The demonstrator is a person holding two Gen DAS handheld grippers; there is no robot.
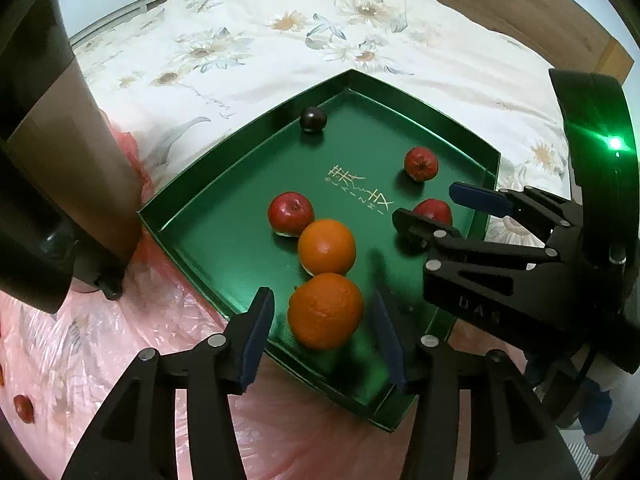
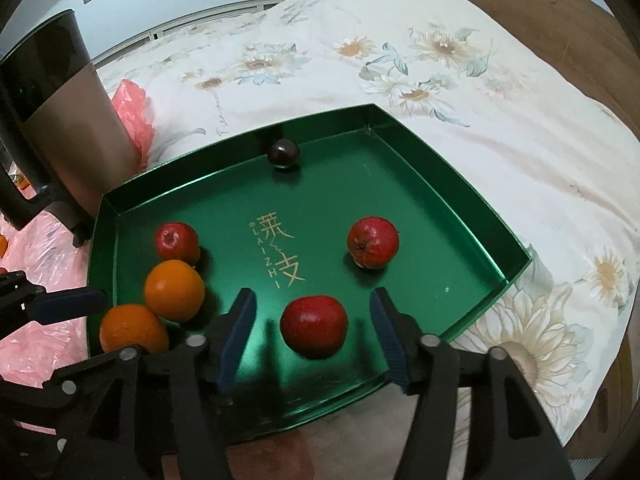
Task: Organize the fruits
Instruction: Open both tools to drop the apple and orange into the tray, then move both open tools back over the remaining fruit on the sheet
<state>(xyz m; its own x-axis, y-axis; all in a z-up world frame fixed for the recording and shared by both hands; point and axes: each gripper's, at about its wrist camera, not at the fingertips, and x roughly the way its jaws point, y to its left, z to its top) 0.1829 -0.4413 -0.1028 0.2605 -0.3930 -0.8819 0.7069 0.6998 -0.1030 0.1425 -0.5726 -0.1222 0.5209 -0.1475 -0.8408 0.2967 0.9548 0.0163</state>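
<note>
A green tray (image 1: 240, 240) (image 2: 440, 208) lies on a floral cloth. It holds two oranges (image 1: 325, 311) (image 1: 327, 247), three red apples (image 1: 291, 213) (image 1: 421, 163) (image 1: 433, 209) and a dark plum (image 1: 313, 119). My left gripper (image 1: 320, 332) is open, its fingers on either side of the near orange (image 2: 134, 330), not touching. My right gripper (image 2: 314, 332) is open around a red apple (image 2: 314, 327), with gaps both sides. It also shows in the left wrist view (image 1: 436, 208). The other fruits show in the right wrist view: orange (image 2: 174, 290), apples (image 2: 177, 241) (image 2: 373, 242), plum (image 2: 283, 153).
A tall brown and black appliance (image 1: 68, 152) (image 2: 52, 120) stands left of the tray. Pink plastic bags (image 1: 100, 340) (image 2: 132, 116) lie around it, with a small red fruit (image 1: 23, 408) on them. A wooden headboard (image 2: 520, 4) is behind.
</note>
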